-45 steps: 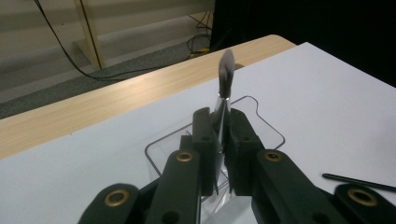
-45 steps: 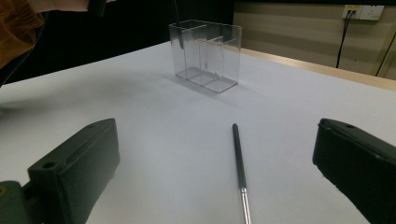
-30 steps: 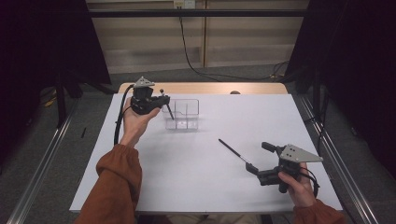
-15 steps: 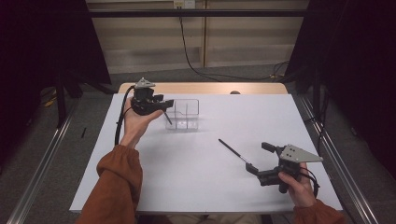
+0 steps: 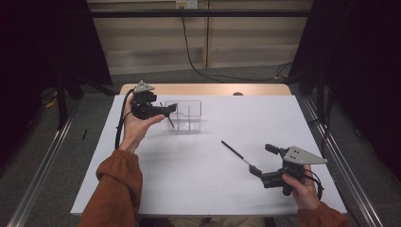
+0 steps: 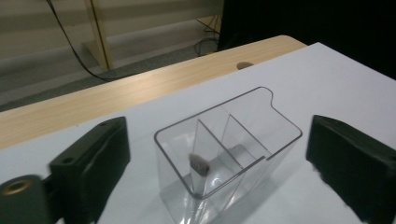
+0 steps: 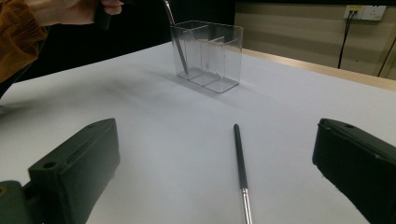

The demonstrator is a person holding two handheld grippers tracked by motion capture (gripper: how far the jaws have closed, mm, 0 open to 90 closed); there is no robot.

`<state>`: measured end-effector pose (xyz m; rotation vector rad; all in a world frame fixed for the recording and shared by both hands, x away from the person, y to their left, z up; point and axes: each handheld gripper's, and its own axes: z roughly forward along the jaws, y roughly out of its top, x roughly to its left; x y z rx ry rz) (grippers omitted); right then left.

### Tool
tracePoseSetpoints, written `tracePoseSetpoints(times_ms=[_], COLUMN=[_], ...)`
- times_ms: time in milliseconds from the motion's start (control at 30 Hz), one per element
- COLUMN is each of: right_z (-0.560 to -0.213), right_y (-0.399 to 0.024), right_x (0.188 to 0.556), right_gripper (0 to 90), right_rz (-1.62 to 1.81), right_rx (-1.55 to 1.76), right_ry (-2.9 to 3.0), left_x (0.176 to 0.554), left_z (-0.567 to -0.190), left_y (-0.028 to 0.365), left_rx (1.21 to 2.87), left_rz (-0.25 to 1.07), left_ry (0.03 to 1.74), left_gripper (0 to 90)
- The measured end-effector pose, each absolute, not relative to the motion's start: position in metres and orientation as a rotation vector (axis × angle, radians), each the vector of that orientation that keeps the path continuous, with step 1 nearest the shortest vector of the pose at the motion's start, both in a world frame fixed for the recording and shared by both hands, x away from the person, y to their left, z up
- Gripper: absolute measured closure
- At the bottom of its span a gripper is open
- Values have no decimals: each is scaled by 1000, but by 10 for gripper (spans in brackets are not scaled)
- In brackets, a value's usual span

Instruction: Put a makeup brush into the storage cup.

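A clear plastic organizer (image 5: 187, 116) with three compartments stands at the back of the white table. A thin dark brush (image 5: 168, 119) leans in its left end compartment, and its top end (image 6: 198, 164) pokes up just below my left gripper (image 5: 169, 109). The jaws of that gripper have just been opening; they stand wide apart over the organizer (image 6: 233, 135) and press on nothing. A second brush (image 5: 236, 153) lies flat on the table at the right. My right gripper (image 5: 260, 159) rests open just behind its metal end (image 7: 240, 163).
The white sheet (image 5: 198, 189) covers most of the table, with a strip of bare wood (image 5: 208, 89) at the back edge. Metal rails (image 5: 42, 165) run along both sides, and a cable (image 5: 194, 52) hangs on the wall behind.
The left jaws have opened and let go of the brush, which now leans in the organizer's end compartment. Both hands have stayed where they were.
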<state>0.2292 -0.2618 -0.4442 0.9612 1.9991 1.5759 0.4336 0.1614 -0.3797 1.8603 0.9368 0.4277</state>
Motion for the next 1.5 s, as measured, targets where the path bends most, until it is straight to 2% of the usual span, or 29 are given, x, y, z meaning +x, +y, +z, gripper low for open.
tracePoseSetpoints(times_ms=[367,633,700,1500], right_z=[-444,-444,-444,-444], right_y=[-262,-262,-262,-262], right_x=[230,230,230,230], right_gripper=[3,3,3,2], right_rz=[1574,1573,1572,1569], right_rx=[965,967,968,972], right_ry=[1998,1994,1993,1990], left_x=[422,412,409,366], left_z=[-384,-383,-382,-389], left_y=[168,173,174,195], left_rx=[1857,1841,1847,1778], left_rz=[397,462,451,466], left_ry=[915,894,884,868], left_gripper=[17,20,45,21])
